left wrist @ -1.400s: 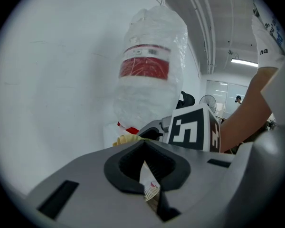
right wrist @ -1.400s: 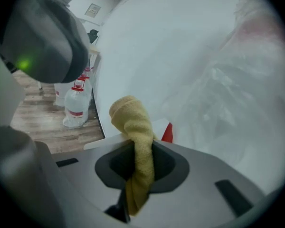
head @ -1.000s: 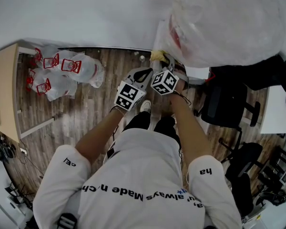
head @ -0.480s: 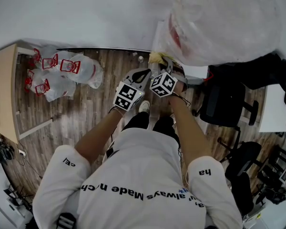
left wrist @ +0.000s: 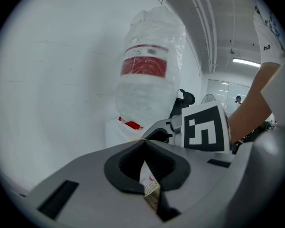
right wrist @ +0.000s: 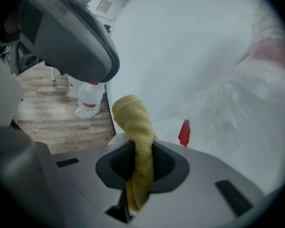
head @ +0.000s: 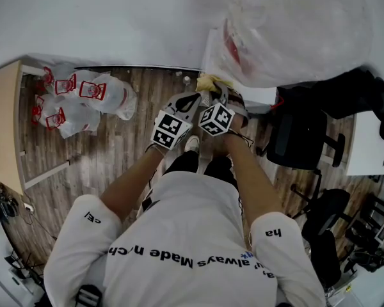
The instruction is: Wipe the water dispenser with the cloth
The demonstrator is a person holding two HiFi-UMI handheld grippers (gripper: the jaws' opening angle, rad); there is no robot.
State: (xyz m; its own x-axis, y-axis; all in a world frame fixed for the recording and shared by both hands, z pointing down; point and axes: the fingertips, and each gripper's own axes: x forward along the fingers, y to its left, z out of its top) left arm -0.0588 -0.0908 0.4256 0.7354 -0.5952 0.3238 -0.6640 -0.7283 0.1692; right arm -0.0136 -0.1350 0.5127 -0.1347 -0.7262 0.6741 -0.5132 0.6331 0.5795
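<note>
The white water dispenser stands against the wall. A large plastic-wrapped bottle sits on top of it, with a red label. My right gripper is shut on a yellow cloth, whose bunched end sticks out past the jaws at the dispenser's near left corner. A red part shows on the dispenser top. My left gripper hovers just left of the right one with jaws together, and nothing held shows in the left gripper view.
Bagged water bottles lie on the wooden floor at left, also seen as bottles in the right gripper view. A black office chair stands right of the dispenser. A wooden desk edge runs along the far left.
The right gripper's cube has slid slightly down and left, and the cloth stays at the dispenser's corner. The left gripper has barely moved.
</note>
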